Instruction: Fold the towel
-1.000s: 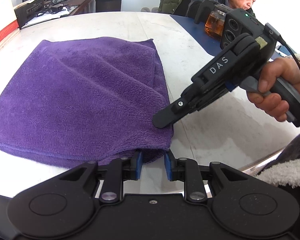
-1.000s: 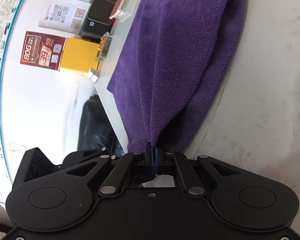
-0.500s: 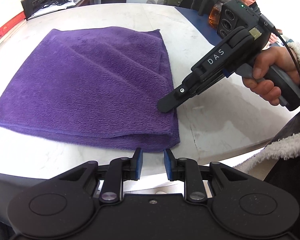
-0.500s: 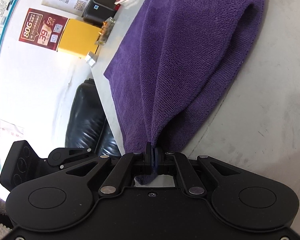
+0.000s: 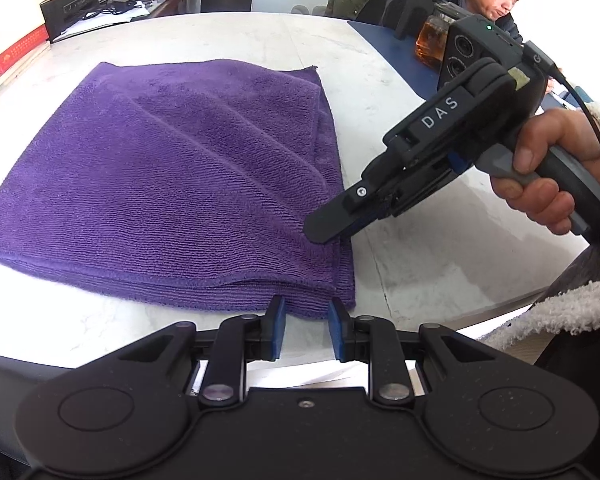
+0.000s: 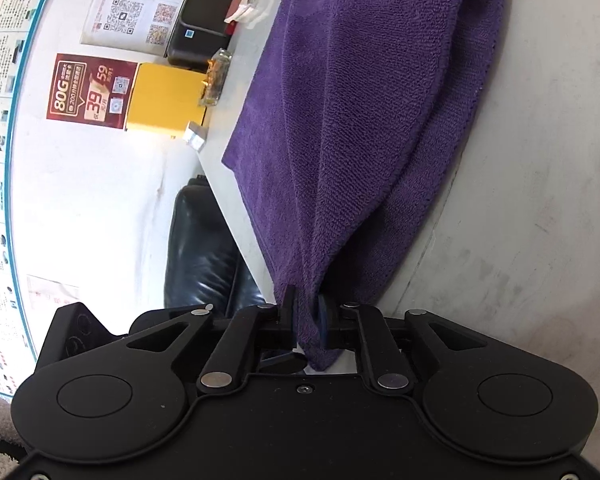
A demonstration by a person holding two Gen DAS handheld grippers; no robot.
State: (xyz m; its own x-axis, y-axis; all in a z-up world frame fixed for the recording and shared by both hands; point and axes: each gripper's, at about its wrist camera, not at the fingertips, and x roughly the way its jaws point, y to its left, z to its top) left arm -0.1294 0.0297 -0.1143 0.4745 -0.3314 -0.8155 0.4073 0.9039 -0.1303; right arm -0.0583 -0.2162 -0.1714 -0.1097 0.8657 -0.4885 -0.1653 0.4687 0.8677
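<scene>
The purple terry towel [image 5: 172,184] is lying folded flat on the pale marble desk [image 5: 412,264], so the right tongs [image 6: 306,316] are opening around its near corner to release it, while the left tongs [image 5: 304,330] are waiting empty and parted just beside its near edge
</scene>
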